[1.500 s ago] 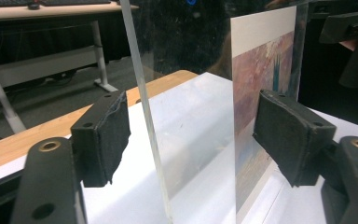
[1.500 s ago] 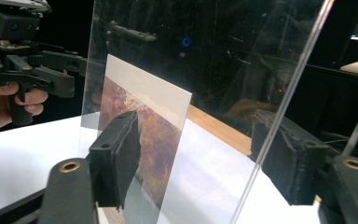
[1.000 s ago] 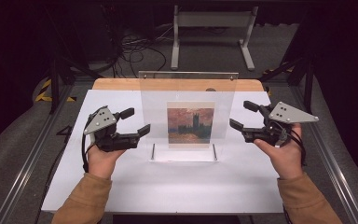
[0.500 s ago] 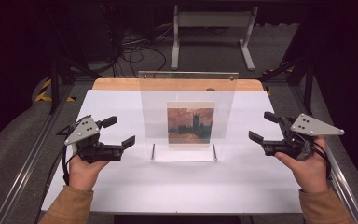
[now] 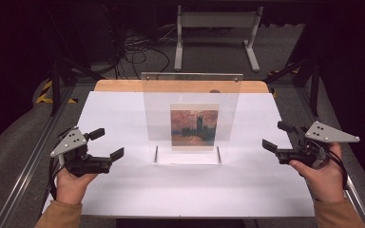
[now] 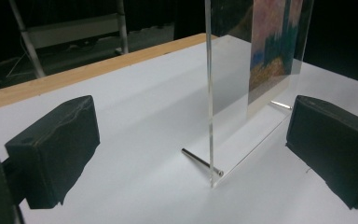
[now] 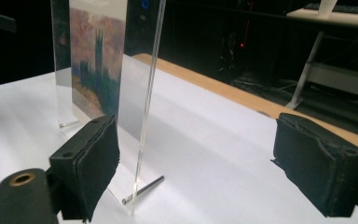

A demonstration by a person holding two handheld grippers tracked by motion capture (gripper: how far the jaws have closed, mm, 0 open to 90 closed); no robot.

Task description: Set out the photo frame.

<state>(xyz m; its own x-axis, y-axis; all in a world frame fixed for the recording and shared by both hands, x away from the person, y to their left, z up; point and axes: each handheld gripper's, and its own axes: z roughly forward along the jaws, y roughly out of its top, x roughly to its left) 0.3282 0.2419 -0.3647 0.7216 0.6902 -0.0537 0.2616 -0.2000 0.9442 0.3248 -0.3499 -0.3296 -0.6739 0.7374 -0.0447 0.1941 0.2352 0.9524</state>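
Near the white table's [image 5: 123,190] left edge, the left gripper [image 5: 108,144] hovers with jaws spread, holding nothing. The clear acrylic frame [image 5: 190,118] with its painting print [image 5: 194,124] stands upright mid-table, bare surface on both sides. Near the right edge, the right gripper [image 5: 276,137] gapes empty too.

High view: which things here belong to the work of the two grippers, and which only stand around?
Belong to the work:
- clear upright acrylic frame holding a painted print of a tower at sunset
- its thin metal foot pins
- left gripper, open
- right gripper, open

Only standing around:
- white metal stand behind the table
- black cables on the floor
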